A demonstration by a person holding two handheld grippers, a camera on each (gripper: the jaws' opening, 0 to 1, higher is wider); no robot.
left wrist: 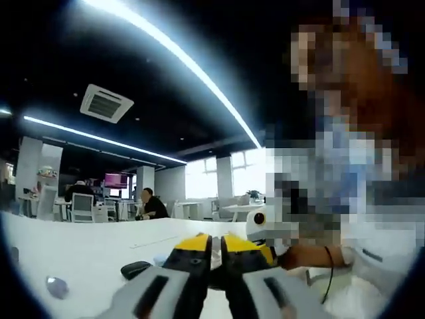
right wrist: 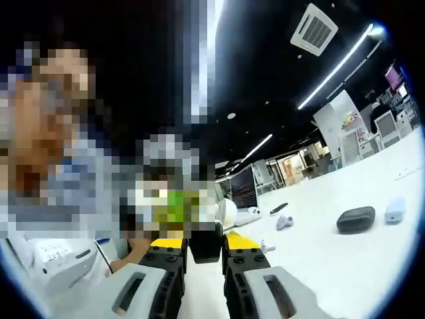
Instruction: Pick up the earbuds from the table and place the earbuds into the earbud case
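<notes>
The right gripper (right wrist: 204, 256) squeezes a small black boxy thing, maybe the case; the left gripper (left wrist: 216, 251) looks clenched, and a little white earbud (right wrist: 284, 222) waits on the white table (right wrist: 345, 266).

Dark pebble-shaped object (right wrist: 356, 220) on white table (right wrist: 345, 266), small case (right wrist: 394, 209) just right of it, earbud (right wrist: 284, 222) further left

White tabletop (right wrist: 345, 266). Lying on it, right gripper view: dark oval pouch (right wrist: 355, 219), pale blue case (right wrist: 394, 209) just beside it, small lilac item (right wrist: 284, 222), thin dark bar (right wrist: 279, 208) farther back. Left gripper view: small grey blob (left wrist: 57, 287).
</notes>
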